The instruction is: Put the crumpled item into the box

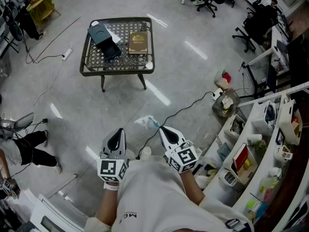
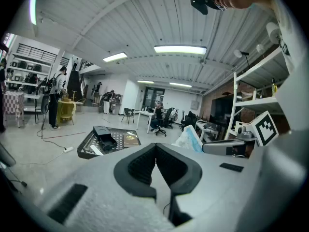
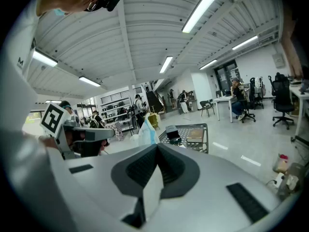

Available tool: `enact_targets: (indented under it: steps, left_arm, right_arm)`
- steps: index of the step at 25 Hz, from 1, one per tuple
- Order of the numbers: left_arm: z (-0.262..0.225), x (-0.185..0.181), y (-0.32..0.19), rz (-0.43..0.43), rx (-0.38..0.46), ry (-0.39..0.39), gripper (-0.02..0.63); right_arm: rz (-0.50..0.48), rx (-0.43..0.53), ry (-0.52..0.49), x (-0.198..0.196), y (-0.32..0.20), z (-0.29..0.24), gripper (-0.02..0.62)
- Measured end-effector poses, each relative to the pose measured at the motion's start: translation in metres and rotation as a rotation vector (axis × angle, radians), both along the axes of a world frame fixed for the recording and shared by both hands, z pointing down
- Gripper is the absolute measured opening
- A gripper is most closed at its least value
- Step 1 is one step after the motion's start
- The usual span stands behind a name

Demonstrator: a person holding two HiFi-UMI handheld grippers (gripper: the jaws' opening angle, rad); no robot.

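Note:
The crumpled item (image 1: pixel 146 122), a white and light-blue wad, sticks out from the tip of my right gripper (image 1: pixel 161 128), which is shut on it above the floor. In the right gripper view the same crumpled item (image 3: pixel 144 131) rises just past the closed jaws. My left gripper (image 1: pixel 119 131) hangs beside it, shut and empty. From the left gripper view the crumpled item (image 2: pixel 190 139) shows to the right. The open black box (image 1: pixel 104 39) stands far ahead on a low mesh table (image 1: pixel 116 72), also seen as the box (image 2: pixel 105 137) and the box (image 3: pixel 173 133).
A brown book (image 1: pixel 138 42) lies beside the box on the table. A cable and power strip (image 1: pixel 66 54) trail over the floor at left. White shelves (image 1: pixel 270 144) full of goods line the right. Office chairs (image 1: pixel 251 25) stand at the back right. A person's legs (image 1: pixel 29 149) are at left.

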State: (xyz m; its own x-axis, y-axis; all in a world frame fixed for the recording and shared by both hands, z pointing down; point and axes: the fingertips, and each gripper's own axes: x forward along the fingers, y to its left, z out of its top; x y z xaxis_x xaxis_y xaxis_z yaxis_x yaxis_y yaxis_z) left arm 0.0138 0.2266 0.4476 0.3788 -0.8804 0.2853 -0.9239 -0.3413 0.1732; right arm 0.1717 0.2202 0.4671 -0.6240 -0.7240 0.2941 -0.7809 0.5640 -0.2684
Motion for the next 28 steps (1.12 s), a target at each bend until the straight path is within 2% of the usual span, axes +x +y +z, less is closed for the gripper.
enact_targets:
  steps: [2,5,8,11,20,28]
  left_arm:
    - [-0.004,0.014,0.016,0.011,-0.002,0.035,0.025]
    - [-0.003,0.029,0.038,0.025,-0.008,0.046,0.025]
    - [0.001,0.032,0.053,0.022,-0.034,0.063,0.025]
    - [-0.006,0.035,0.06,0.026,-0.016,0.068,0.025]
    - [-0.028,0.049,0.063,0.033,0.041,0.071,0.025]
    - [-0.027,0.045,0.037,0.043,0.015,0.107,0.025]
  right_arm:
    - [-0.006,0.019,-0.01,0.0,0.011,-0.009,0.015]
    - [-0.042,0.045,-0.021,-0.005,0.022,-0.017,0.015]
    - [-0.066,0.05,-0.056,-0.007,0.028,-0.024,0.015]
    - [-0.064,0.07,-0.062,-0.004,0.032,-0.032,0.015]
    - [-0.038,0.094,-0.051,-0.001,0.038,-0.036,0.015]
    - [-0.025,0.05,-0.065,-0.005,0.015,-0.029,0.015]
